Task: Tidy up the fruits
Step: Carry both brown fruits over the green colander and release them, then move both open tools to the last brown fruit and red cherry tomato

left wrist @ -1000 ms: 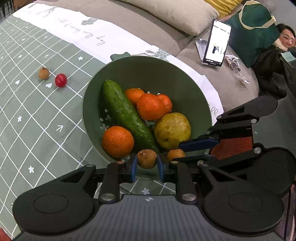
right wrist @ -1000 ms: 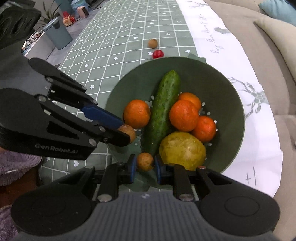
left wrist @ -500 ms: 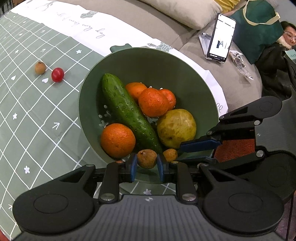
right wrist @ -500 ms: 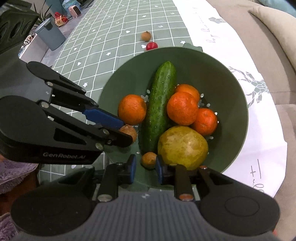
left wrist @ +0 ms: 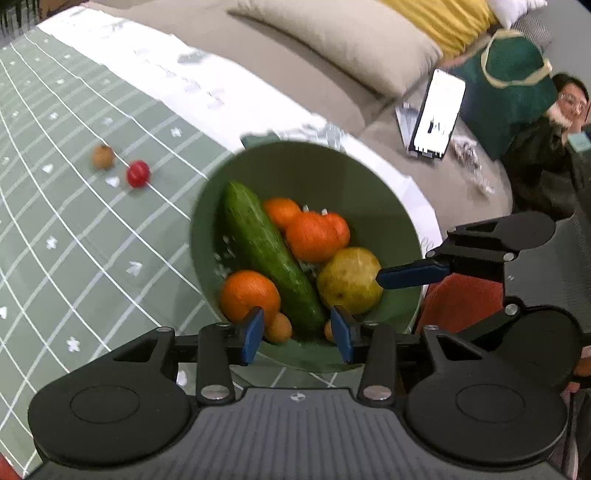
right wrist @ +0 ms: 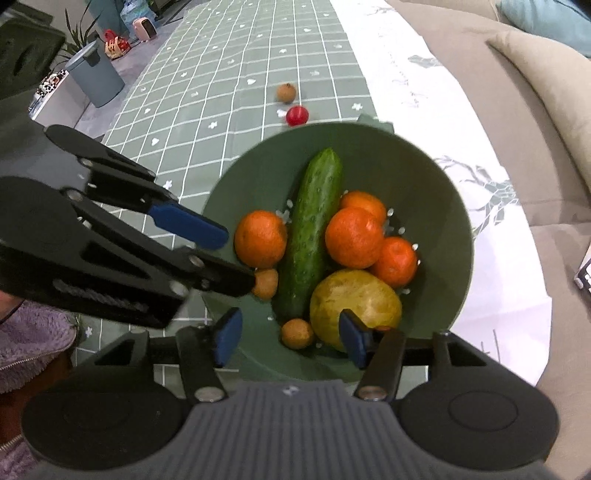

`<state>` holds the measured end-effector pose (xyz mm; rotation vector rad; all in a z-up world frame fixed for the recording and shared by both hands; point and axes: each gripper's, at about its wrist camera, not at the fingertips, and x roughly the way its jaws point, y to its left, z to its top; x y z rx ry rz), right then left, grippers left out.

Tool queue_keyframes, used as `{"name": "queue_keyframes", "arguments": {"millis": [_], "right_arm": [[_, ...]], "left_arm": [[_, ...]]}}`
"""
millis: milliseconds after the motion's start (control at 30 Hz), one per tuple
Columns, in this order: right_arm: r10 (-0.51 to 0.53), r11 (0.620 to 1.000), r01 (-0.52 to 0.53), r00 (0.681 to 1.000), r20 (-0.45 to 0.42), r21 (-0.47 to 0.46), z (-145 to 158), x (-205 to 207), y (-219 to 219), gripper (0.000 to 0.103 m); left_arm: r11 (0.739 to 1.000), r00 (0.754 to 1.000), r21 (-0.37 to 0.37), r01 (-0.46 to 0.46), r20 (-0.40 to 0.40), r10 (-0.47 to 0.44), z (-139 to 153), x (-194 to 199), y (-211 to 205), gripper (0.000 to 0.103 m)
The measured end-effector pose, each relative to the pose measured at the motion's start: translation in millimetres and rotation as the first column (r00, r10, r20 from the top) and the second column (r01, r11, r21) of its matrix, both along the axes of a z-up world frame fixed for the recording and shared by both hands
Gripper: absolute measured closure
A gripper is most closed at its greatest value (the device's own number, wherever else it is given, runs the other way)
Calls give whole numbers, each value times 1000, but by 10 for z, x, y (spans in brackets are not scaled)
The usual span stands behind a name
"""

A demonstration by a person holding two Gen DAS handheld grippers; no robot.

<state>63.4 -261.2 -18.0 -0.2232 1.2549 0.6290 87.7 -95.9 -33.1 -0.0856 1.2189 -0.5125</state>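
Inside the green bowl (right wrist: pixel 436 177) most fruits already lie, two small brown ones (right wrist: pixel 297 333) included; both the left gripper (left wrist: pixel 297 334) and right gripper (right wrist: pixel 290 336) are wide and hold nothing, while a cherry tomato (right wrist: pixel 296 115) and another brown fruit (right wrist: pixel 286 92) wait on the tablecloth (right wrist: pixel 207 92)

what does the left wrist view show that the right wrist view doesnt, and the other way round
Only the left wrist view: an upright phone, a green bag, a seated person. Only the right wrist view: a grey bin, a potted plant. Both: the green bowl with cucumber, and open left gripper and right gripper.
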Motion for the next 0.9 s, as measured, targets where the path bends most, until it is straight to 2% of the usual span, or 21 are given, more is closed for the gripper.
{"name": "queue_keyframes", "arguments": {"millis": [133, 300, 500, 667, 900], "right_arm": [[-14, 1000, 13, 999, 52, 8, 123, 50, 20, 40], [-41, 999, 38, 991, 127, 33, 279, 192, 87, 39], [-76, 996, 67, 981, 179, 59, 368, 483, 294, 39], [-68, 998, 64, 974, 216, 22, 333, 725, 583, 39], [-41, 999, 47, 973, 227, -19, 151, 1053, 917, 39]], "left_arm": [[999, 998, 2, -41, 47, 41, 122, 36, 181, 53], [996, 990, 5, -94, 104, 93, 214, 101, 465, 53], [986, 976, 46, -161, 154, 152, 207, 258, 717, 53], [974, 967, 106, -200, 183, 178, 136, 408, 835, 53], [965, 960, 127, -229, 194, 202, -1, 679, 1012, 53]]}}
